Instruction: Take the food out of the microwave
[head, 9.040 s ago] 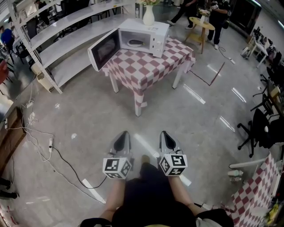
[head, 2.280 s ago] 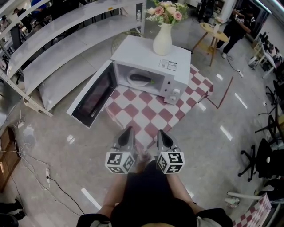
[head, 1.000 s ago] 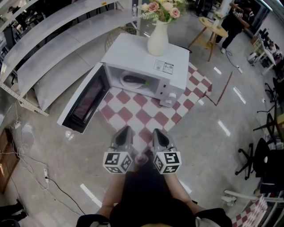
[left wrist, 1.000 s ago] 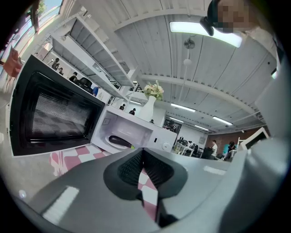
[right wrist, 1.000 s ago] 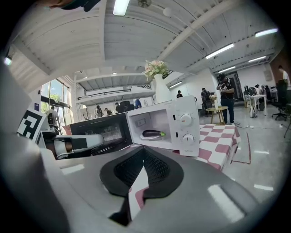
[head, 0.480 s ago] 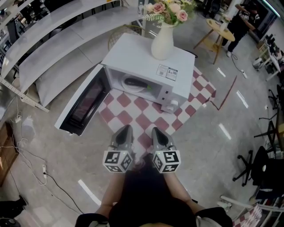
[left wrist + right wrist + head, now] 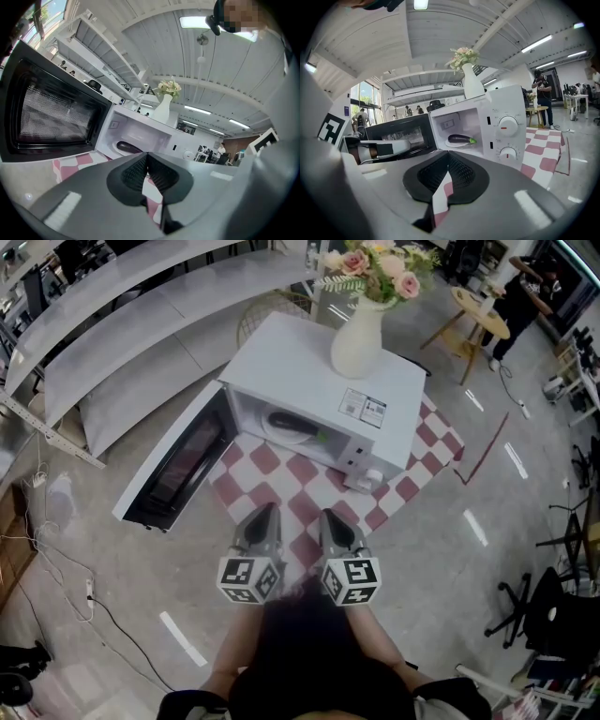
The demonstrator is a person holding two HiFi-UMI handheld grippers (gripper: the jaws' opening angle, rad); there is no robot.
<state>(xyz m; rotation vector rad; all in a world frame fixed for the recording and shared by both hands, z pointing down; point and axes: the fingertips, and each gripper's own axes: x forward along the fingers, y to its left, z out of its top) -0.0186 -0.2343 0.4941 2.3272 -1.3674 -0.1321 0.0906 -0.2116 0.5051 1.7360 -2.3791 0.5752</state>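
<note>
A white microwave stands on a table with a red-and-white checked cloth. Its door hangs open to the left. Inside lies a dark eggplant on a white plate; the eggplant also shows in the right gripper view, and the eggplant shows in the left gripper view. My left gripper and right gripper are side by side over the table's near edge, well short of the microwave. Both are shut and hold nothing.
A white vase with flowers stands on top of the microwave. Long white shelves run along the left. Cables lie on the floor at left. A small wooden table with a person beside it is at far right.
I have come closer to the table, and the microwave looks a little larger and nearer. Both grippers stay shut, side by side in front of me.
</note>
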